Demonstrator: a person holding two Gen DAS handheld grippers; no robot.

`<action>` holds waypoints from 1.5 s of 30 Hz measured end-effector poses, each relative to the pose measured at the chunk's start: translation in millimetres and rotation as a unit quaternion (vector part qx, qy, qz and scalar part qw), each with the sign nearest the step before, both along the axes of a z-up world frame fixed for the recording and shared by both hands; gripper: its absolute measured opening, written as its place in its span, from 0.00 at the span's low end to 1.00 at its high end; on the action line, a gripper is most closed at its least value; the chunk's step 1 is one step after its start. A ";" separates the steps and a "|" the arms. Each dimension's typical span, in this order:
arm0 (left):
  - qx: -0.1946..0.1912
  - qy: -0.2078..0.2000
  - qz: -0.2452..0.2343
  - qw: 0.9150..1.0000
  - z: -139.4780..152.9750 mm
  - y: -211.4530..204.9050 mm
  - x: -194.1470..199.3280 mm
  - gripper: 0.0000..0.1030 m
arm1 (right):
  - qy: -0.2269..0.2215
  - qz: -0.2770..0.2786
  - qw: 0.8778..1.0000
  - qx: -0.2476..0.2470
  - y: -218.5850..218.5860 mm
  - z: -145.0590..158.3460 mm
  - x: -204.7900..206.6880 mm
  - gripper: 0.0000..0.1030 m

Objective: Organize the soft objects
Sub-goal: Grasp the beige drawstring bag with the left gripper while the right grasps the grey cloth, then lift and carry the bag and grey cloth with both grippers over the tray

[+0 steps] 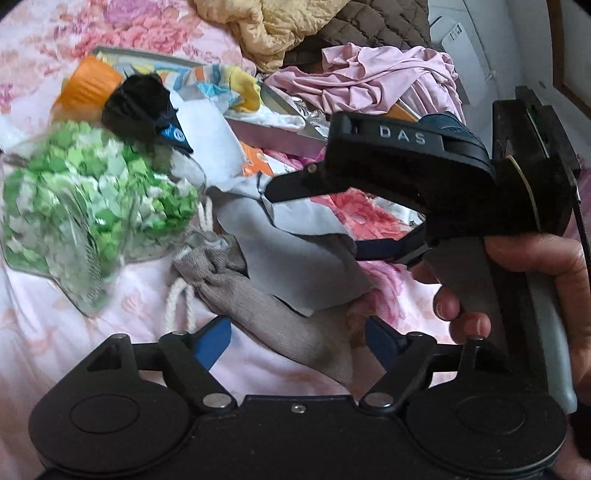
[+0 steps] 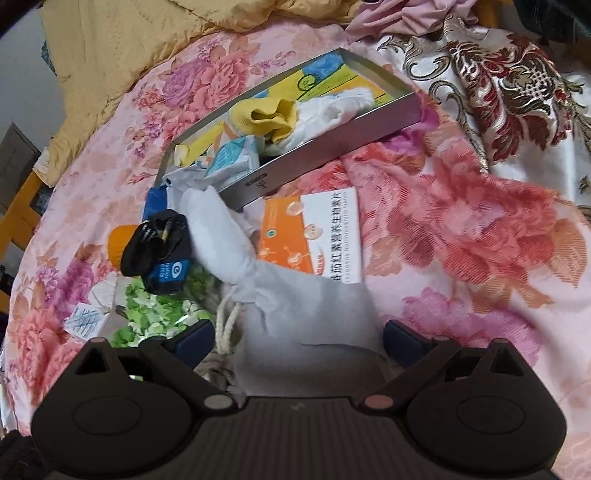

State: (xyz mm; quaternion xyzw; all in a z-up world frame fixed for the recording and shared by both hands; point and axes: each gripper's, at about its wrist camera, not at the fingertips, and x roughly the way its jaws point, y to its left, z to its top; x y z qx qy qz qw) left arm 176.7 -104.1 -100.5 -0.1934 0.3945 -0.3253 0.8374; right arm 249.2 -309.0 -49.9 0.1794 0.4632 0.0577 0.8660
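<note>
Left hand-held gripper (image 1: 295, 341) low over a bed (image 1: 48, 332) with a pink flowered cover, blue-padded fingers spread apart on either side of a grey-brown drawstring pouch (image 1: 295, 325); pads not pressing on it. Pouch lying slantwise, its white cord (image 1: 179, 301) looped out toward the left, a pale grey cloth bag (image 1: 295, 254) draped across its upper end. Right hand-held gripper (image 1: 317, 218) reaching in from the right in the left view, held by a hand (image 1: 517, 280); jaws apart above and below the edge of that grey bag, contact with the cloth not clear. From the right view, same gripper's blue pads (image 2: 192, 338) wide on both sides of the grey bag, gathered neck of the bag pointing away.

Crowding the left side: clear bag of green and white paper stars (image 1: 88, 206), just beside the pouch's cord, blurred. Behind it, an orange cap (image 1: 88, 83) and a rolled black sock with a blue label (image 1: 147, 110). Farther back, a shallow metal box (image 2: 325, 151) holding a yellow sock (image 2: 269, 116), white cloth and a packet of tissues (image 2: 232, 158). Orange and white carton (image 2: 314, 236) flat on the cover between box and grey bag. Pink crumpled garment (image 1: 369, 81), yellow quilt (image 1: 273, 26) and brown quilted cloth (image 1: 369, 22) heaped at the far edge.
</note>
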 end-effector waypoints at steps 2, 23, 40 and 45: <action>-0.001 0.003 -0.007 1.000 -1.9 -1.8 -0.3 0.73 | 0.001 0.001 1.000 -0.007 2.2 -0.6 0.4 0.93; 0.012 0.000 0.027 1.000 -6.5 -3.7 6.5 0.18 | 0.006 -0.010 0.999 -0.053 6.9 -0.4 -6.5 0.53; 0.035 -0.013 0.030 0.999 6.3 -3.1 -2.8 0.14 | -0.016 -0.019 0.998 -0.062 -4.8 8.0 -19.0 0.05; 0.038 -0.020 0.034 0.999 11.2 -2.0 -6.7 0.12 | -0.038 -0.027 0.997 -0.063 -7.1 14.7 -24.0 0.04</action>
